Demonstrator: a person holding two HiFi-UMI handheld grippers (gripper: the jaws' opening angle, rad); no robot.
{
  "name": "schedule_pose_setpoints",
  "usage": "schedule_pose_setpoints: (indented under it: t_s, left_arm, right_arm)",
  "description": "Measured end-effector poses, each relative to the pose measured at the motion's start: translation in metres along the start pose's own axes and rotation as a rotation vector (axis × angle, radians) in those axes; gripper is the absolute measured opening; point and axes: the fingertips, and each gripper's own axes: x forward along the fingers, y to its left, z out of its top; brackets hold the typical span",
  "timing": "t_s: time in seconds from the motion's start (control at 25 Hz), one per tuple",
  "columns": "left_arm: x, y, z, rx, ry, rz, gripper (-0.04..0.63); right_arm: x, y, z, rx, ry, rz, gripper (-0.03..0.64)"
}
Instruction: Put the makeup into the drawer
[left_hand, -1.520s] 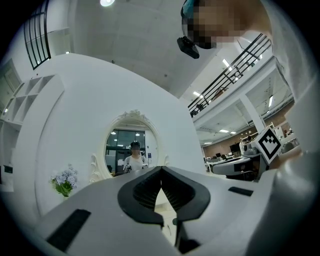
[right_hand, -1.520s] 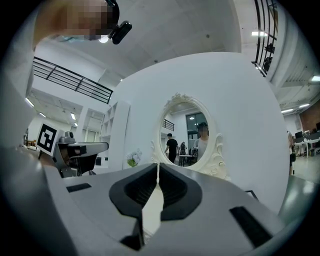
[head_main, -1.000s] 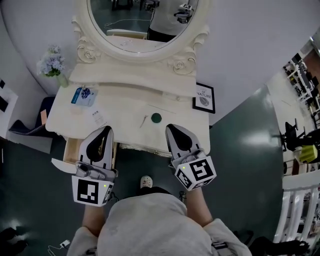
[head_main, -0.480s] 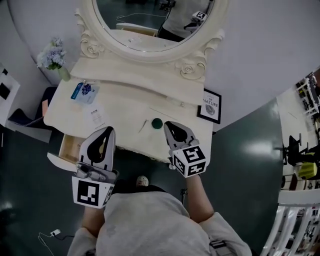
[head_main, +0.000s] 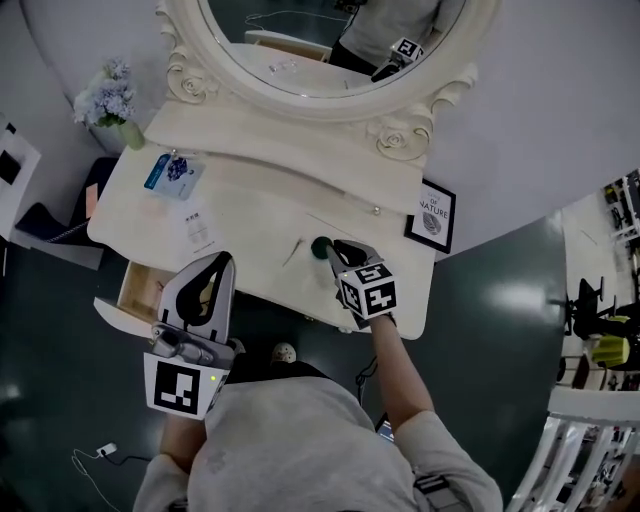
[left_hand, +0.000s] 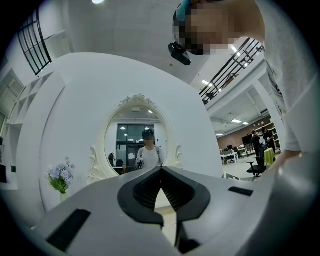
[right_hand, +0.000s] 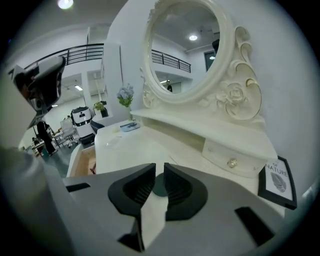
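Observation:
A small dark green round makeup compact (head_main: 321, 246) lies on the cream vanity top (head_main: 250, 215). My right gripper (head_main: 336, 252) points down at it, tips right beside it. In the right gripper view the compact (right_hand: 160, 187) shows through the narrow gap of the right gripper (right_hand: 160, 167), whose jaws are opening; the pads do not press on it. The left gripper (head_main: 221, 260) hovers over the table's front edge near the open drawer (head_main: 129, 296); the left gripper (left_hand: 161, 169) has its tips together, holding nothing. The drawer (right_hand: 83, 163) shows a small item inside.
A thin stick (head_main: 291, 251), a white card (head_main: 197, 229) and a blue packet (head_main: 164, 171) lie on the top. A flower vase (head_main: 110, 103) stands at the back left, a framed picture (head_main: 434, 217) at the right, and an oval mirror (head_main: 320, 45) behind.
The right gripper dropped and moved forward from the table's front edge to the green compact, tilting downward. The left gripper shifted only slightly.

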Motion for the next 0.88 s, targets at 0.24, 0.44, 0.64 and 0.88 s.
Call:
schedule_pose_setpoints:
  t_s: [0.24, 0.44, 0.64, 0.88]
  left_arm:
    - [0.001, 0.014, 0.0, -0.019, -0.006, 0.048, 0.014]
    - [0.0, 0.022, -0.001, -0.032, 0.001, 0.084, 0.014]
    - [0.0, 0.026, -0.005, -0.032, 0.007, 0.097, 0.014]
    - [-0.001, 0.03, -0.007, -0.033, 0.011, 0.111, 0.014]
  right_arm:
    - [0.033, -0.005, -0.031, -0.011, 0.132, 0.013, 0.128]
    - [0.048, -0.01, -0.046, -0.018, 0.2, -0.009, 0.171]
    - [0.056, -0.012, -0.056, 0.009, 0.225, -0.012, 0.179]
    - [0.057, -0.01, -0.056, 0.042, 0.214, 0.006, 0.154]
